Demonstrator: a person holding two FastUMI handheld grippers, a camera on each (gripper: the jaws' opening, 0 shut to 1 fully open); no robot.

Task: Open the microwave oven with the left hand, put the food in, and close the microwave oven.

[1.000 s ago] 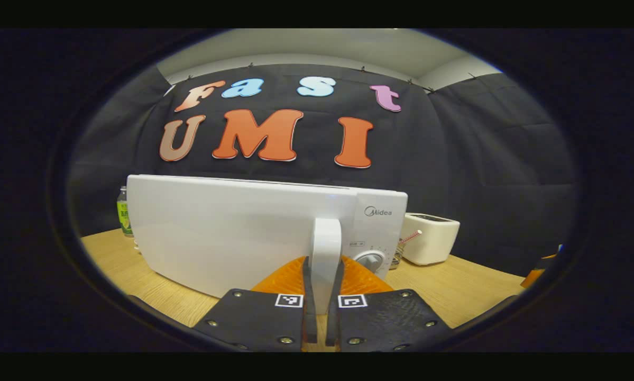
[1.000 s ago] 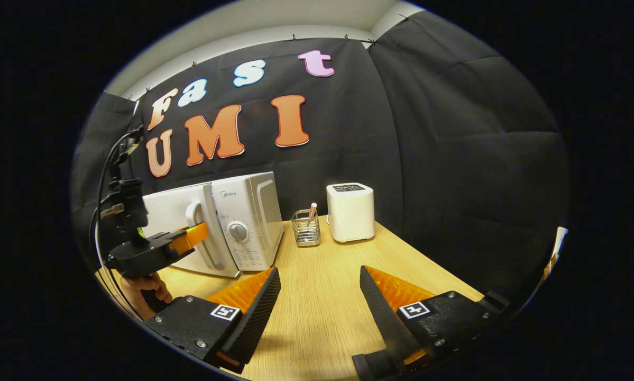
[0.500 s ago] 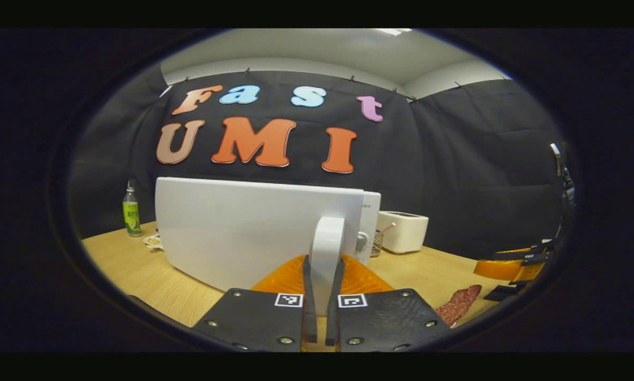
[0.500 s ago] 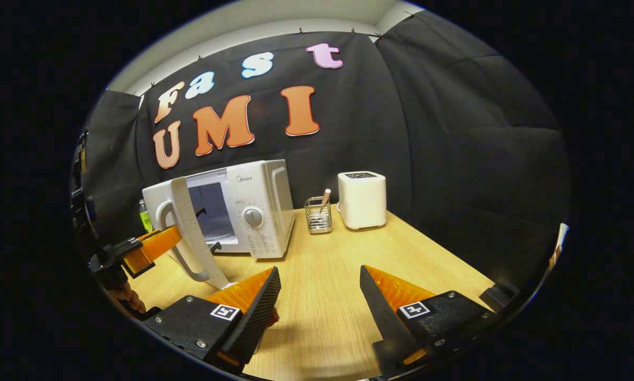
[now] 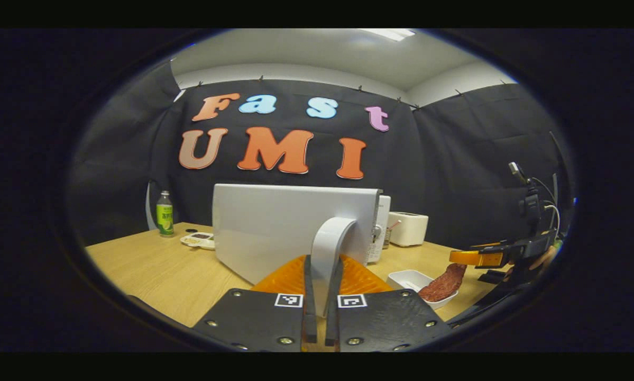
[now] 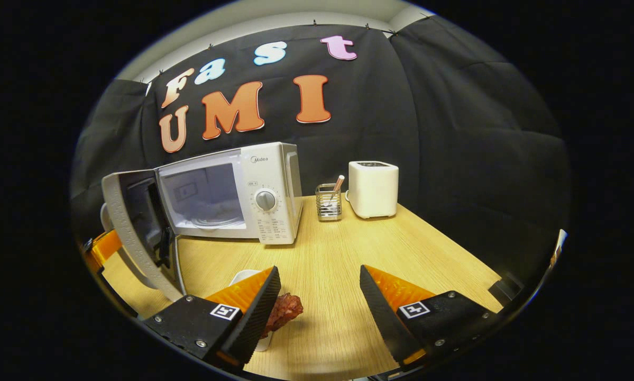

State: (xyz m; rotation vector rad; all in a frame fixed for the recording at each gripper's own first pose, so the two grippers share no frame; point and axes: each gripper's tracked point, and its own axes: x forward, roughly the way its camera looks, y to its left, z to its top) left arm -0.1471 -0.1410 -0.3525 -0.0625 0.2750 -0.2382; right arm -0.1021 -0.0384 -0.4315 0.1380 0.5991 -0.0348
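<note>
- White microwave (image 6: 266,190) stands on the wooden table (image 6: 348,264), its door (image 5: 290,225) swung wide open.
- Left gripper (image 5: 319,296) pinches the door handle (image 5: 330,248) between both fingers.
- Right gripper (image 6: 319,301) hangs spread apart in front of the microwave.
- Reddish food (image 6: 284,311) lies in a white dish (image 5: 409,278) in front of the microwave, beside the open door.

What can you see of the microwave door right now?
The microwave door is white, glossy plastic with a dark inner face and a curved handle. It is swung wide open on its left hinge, leaving the cavity exposed. The left gripper has its jaws clamped on the handle; nothing else touches the door.
</note>
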